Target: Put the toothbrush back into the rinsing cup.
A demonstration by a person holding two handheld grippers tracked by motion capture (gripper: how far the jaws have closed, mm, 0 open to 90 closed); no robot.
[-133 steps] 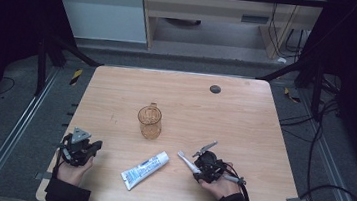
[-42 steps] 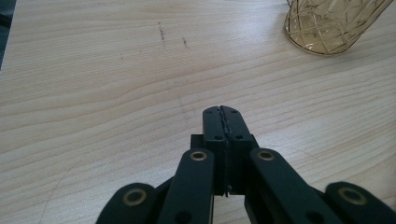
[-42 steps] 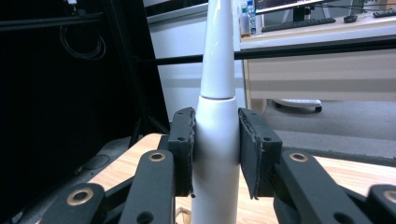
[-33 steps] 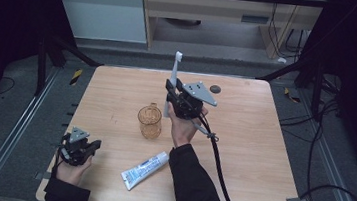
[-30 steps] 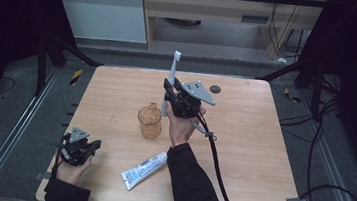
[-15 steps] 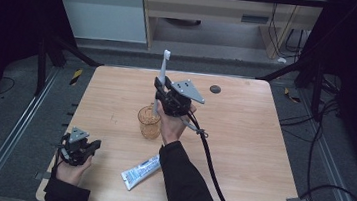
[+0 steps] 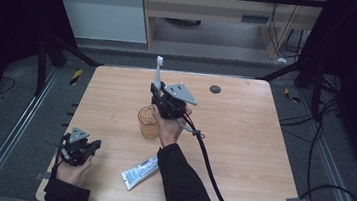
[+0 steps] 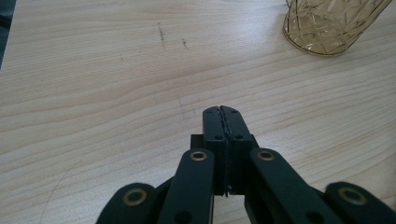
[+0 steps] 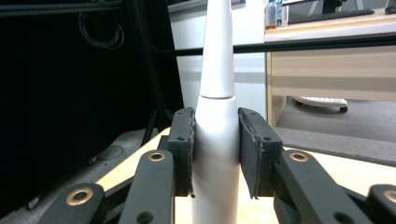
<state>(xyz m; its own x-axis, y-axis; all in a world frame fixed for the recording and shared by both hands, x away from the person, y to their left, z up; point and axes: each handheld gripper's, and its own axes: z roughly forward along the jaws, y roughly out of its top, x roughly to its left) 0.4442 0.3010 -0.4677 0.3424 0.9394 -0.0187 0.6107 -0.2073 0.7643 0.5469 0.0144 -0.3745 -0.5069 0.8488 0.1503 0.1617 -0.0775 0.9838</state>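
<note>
My right claw (image 7: pixel 159 94) is clamped on a white toothbrush (image 7: pixel 158 71), which stands upright with its head pointing up and away from me. In the right gripper view both pads (image 9: pixel 183 149) press the thick handle (image 9: pixel 216 158) from either side. I hold it in the air right beside the amber glass (image 7: pixel 147 122), which stands near the middle of the table (image 7: pixel 241 152); my hand covers part of the glass's right side in the high view.

My left claw (image 7: pixel 81 146) rests at the near left corner, its jaws pressed flat together with nothing between them. In the left gripper view the glass (image 8: pixel 334 23) stands well ahead at upper right. A tube of toothpaste (image 7: pixel 140 172) lies flat near the front edge, between my two forearms, partly under my right sleeve.

A few seconds ago my right claw lay low at the near right with the toothbrush; a second ago it was up on the far right of the glass, and it has since drifted left and toward me, closer to the glass. The left claw has not moved.

The whole right half of the table is bare wood apart from a small dark disc (image 7: pixel 215 89) near the far edge. My cable (image 7: pixel 209 169) trails across the near middle.
</note>
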